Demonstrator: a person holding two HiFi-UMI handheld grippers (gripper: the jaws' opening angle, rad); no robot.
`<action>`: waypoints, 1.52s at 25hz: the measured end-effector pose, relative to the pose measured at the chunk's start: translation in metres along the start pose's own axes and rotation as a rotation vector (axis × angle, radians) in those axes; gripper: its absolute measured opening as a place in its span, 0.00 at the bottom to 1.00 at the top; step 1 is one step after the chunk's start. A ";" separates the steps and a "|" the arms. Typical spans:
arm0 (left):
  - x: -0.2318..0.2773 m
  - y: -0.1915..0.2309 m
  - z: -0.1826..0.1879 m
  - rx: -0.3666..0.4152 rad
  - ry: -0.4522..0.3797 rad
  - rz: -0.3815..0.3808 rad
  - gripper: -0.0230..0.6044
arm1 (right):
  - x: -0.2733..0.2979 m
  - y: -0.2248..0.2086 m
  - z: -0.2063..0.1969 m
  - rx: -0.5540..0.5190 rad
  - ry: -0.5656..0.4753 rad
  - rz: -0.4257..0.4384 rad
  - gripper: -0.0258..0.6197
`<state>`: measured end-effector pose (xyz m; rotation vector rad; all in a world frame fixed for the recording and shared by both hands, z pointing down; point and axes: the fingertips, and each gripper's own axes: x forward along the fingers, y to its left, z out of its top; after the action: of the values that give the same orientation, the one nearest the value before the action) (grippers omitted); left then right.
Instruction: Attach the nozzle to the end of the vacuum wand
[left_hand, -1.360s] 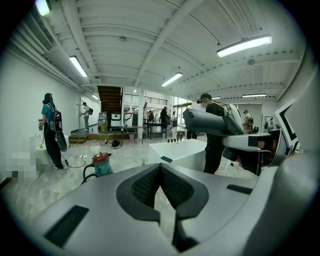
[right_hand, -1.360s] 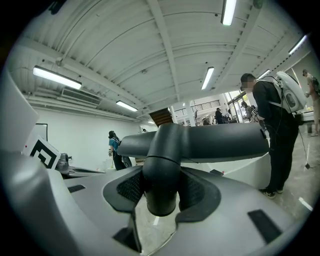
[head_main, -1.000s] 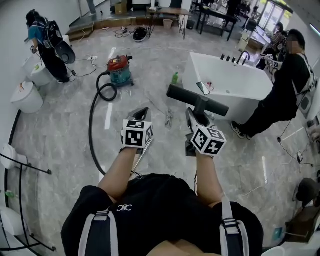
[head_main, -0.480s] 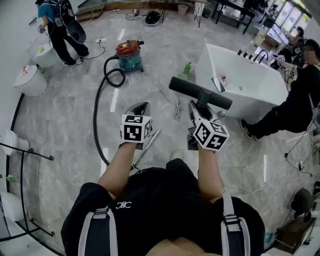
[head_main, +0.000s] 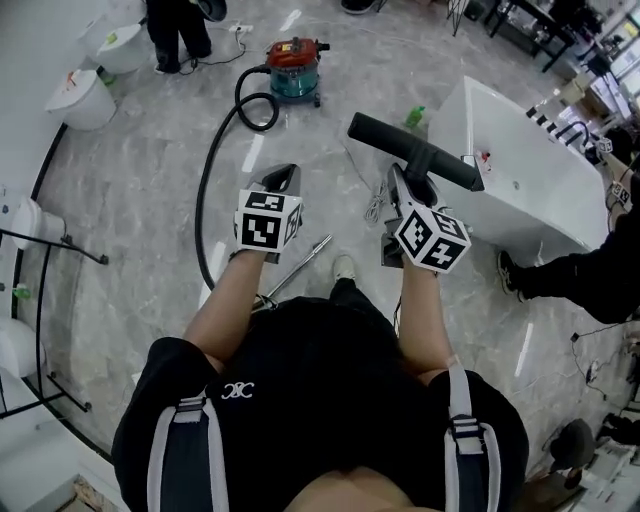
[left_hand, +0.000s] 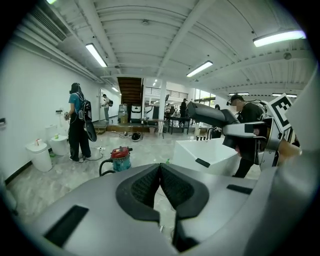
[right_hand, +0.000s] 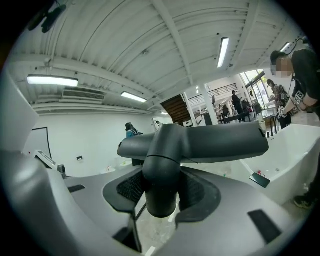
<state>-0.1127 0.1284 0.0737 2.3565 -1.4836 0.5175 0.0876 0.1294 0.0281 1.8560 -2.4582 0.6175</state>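
A black T-shaped nozzle (head_main: 415, 150) is clamped by its neck in my right gripper (head_main: 405, 188), with the crossbar out past the jaws. In the right gripper view the nozzle neck (right_hand: 161, 185) fills the gap between the pads. My left gripper (head_main: 283, 180) is shut and empty, its pads meeting (left_hand: 160, 175). The metal vacuum wand (head_main: 300, 262) lies on the floor below and between both grippers. A black hose (head_main: 212, 170) runs from it to the red and teal vacuum (head_main: 296, 68).
A white bathtub (head_main: 520, 170) stands to the right, with a green bottle (head_main: 416, 116) beside it and a person's legs (head_main: 590, 270) past it. White toilets (head_main: 85, 95) and a thin black rack (head_main: 40, 260) are at the left. A cable (head_main: 375, 205) lies on the floor.
Both grippers have travelled across the room, the right still holding the nozzle. The vacuum and tub have slid up and right in the head view, and the wand shows more plainly.
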 end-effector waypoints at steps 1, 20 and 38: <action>0.012 0.003 0.004 0.003 0.000 0.004 0.05 | 0.013 -0.004 0.004 -0.012 0.000 0.010 0.34; 0.218 0.013 -0.124 -0.148 0.342 0.035 0.11 | 0.219 -0.130 -0.073 -0.004 0.320 0.203 0.34; 0.436 0.014 -0.740 0.042 0.915 -0.186 0.33 | 0.343 -0.219 -0.502 0.069 0.580 0.395 0.34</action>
<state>-0.0532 0.1013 0.9299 1.8100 -0.8144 1.3383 0.0699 -0.0827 0.6387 0.9900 -2.3997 1.0793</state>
